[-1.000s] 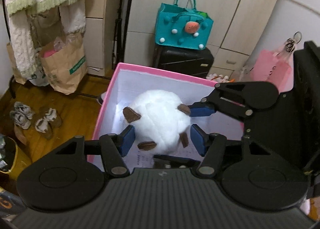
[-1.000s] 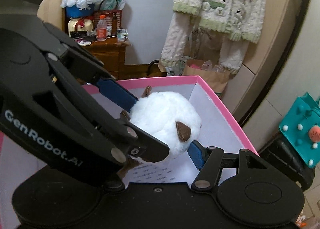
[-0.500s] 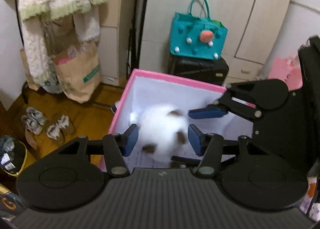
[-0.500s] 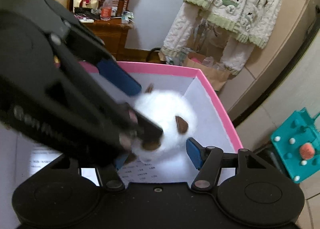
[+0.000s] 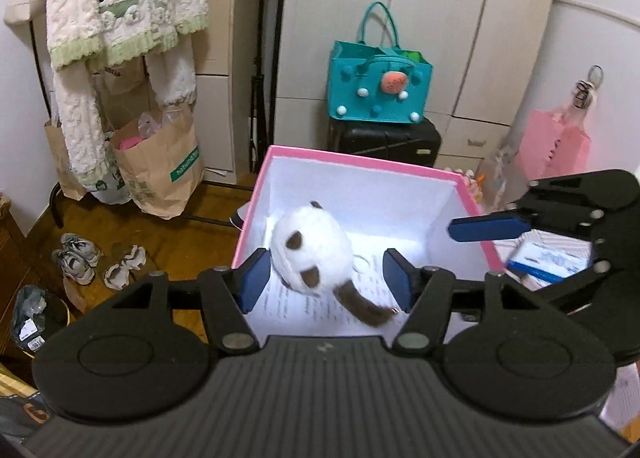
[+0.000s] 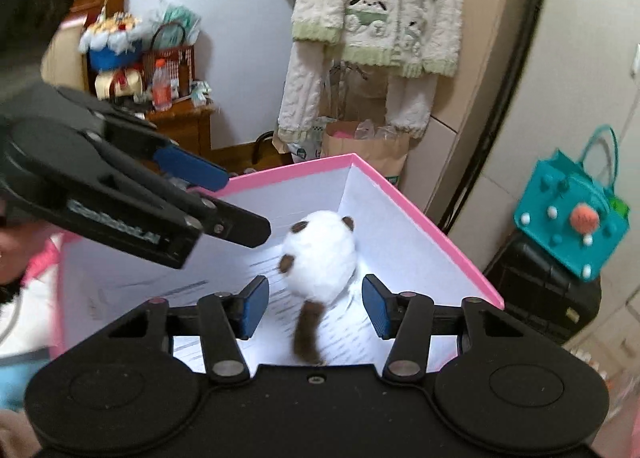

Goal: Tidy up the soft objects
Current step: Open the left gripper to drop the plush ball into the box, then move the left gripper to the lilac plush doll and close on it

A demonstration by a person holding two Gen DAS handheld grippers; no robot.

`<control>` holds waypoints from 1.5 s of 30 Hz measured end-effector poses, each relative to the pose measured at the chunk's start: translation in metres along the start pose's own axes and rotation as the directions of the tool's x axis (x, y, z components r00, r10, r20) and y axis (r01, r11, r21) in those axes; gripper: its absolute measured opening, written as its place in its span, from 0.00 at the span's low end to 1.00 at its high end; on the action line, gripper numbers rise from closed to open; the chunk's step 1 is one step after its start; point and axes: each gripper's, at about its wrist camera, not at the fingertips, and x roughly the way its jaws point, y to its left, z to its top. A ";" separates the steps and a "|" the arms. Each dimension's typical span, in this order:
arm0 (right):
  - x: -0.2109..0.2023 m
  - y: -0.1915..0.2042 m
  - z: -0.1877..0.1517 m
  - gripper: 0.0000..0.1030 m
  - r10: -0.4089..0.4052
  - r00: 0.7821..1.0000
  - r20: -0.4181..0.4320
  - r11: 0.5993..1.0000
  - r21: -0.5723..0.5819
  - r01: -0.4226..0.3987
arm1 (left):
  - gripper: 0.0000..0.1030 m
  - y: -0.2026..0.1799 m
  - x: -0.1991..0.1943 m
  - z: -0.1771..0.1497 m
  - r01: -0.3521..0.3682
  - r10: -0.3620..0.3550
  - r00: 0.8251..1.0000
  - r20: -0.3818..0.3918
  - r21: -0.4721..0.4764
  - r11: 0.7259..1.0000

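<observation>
Two pairs of black tongs with blue pads are hanging over one open pink cardboard box with white inner walls, and neither pair is gripping anything. A second ago the round white plush toy with brown patches and a brown tail was being held between both pairs above the box; now it is lying free on the printed paper sheet that is lining the box floor, below and ahead of both pairs.

The left tongs are standing wide and their jaws are opening. In the left wrist view the toy is showing beside the left-hand pad, but it is lying lower, on the box floor, so the pads are not pressing it.

The right tongs are standing apart as well, though their jaws are closing on empty air; the brown tail is showing between the pads from above while the white body is lying beyond the fingertips, towards the far corner of the box. In the left wrist view one blue pad of the right tongs is reaching in from the right, above the box rim.

Judged against the task, the drop is looking complete: this soft object is stored, and both tongs are free for whatever soft item comes next. None is showing in either view.
</observation>
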 end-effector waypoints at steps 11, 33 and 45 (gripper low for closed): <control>-0.093 0.014 -0.033 0.54 0.015 1.000 -0.002 0.982 0.189 -0.015 | 0.72 -0.038 -0.064 -0.007 0.065 -0.067 0.998 0.006 0.133 0.989; -0.194 0.052 -0.139 0.62 0.045 0.997 -0.065 0.955 0.296 -0.023 | 0.81 -0.128 -0.116 -0.066 0.275 -0.220 0.958 -0.184 0.374 0.886; -0.188 0.047 -0.213 0.68 -0.019 0.998 -0.052 0.923 0.384 0.037 | 0.81 -0.186 -0.084 -0.103 0.346 -0.268 0.936 -0.229 0.449 0.824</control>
